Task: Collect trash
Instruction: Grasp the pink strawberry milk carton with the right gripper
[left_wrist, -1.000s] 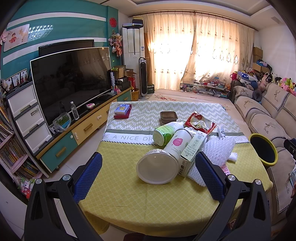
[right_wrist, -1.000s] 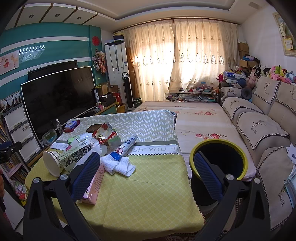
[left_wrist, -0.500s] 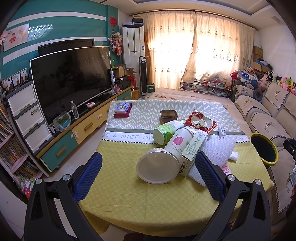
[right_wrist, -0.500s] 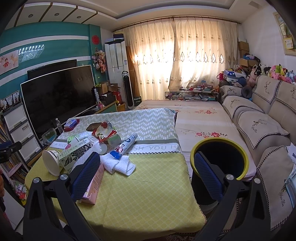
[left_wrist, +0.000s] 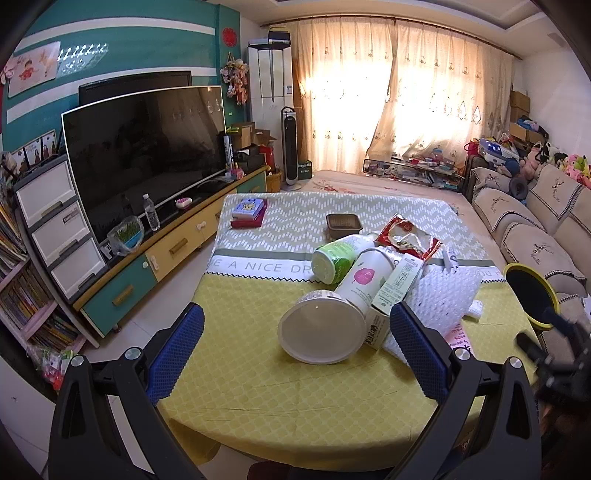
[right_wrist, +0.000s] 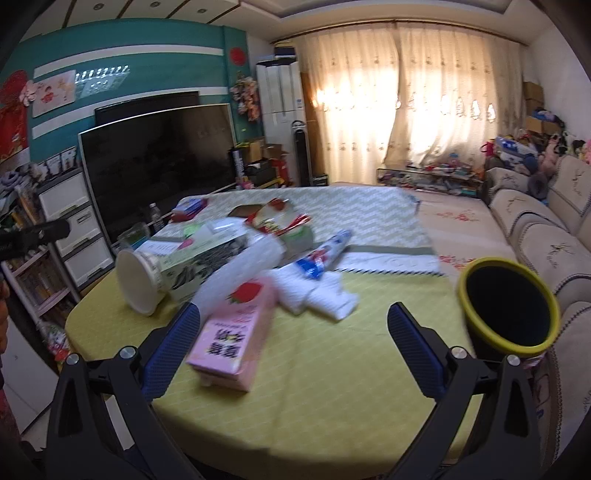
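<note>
Left gripper (left_wrist: 293, 328): one; jaws spread wide, nothing between the pads, hanging above the near edge of the table (left_wrist: 295, 406).

Right gripper (right_wrist: 293, 328): one; jaws released, wide apart, empty. View motion-blurred.

Trash on the table, counted from the left wrist view, all ahead of the left jaws:
- White tub (left_wrist: 320, 331), one, on its side, open mouth toward the jaws, directly ahead between them.
- White bottle with pink leaf mark (left_wrist: 364, 280), one, lying behind the tub and touching it.
- Green-and-white cup (left_wrist: 334, 258), one, on its side, beyond the bottle.
- Long carton (left_wrist: 393, 295), one, lying beside the bottle, just ahead of the right-hand pad.
- White foam netting (left_wrist: 443, 295), one sheet, beyond the right-hand pad.
- Red snack wrapper (left_wrist: 408, 236), one, farther back.
- Brown tray (left_wrist: 343, 225), one, farthest back.

From the right wrist view:
- Pink strawberry carton (right_wrist: 236, 328), one, lying flat just ahead of the left-hand pad, nearest item.
- Toothpaste tube (right_wrist: 325, 251), one, ahead, between the jaws and beyond the carton.
- Folded white cloth (right_wrist: 321, 295), one, under the tube's near end.

Bin (right_wrist: 509, 306): one, black with yellow rim, off the table edge, ahead of the right-hand pad.
</note>
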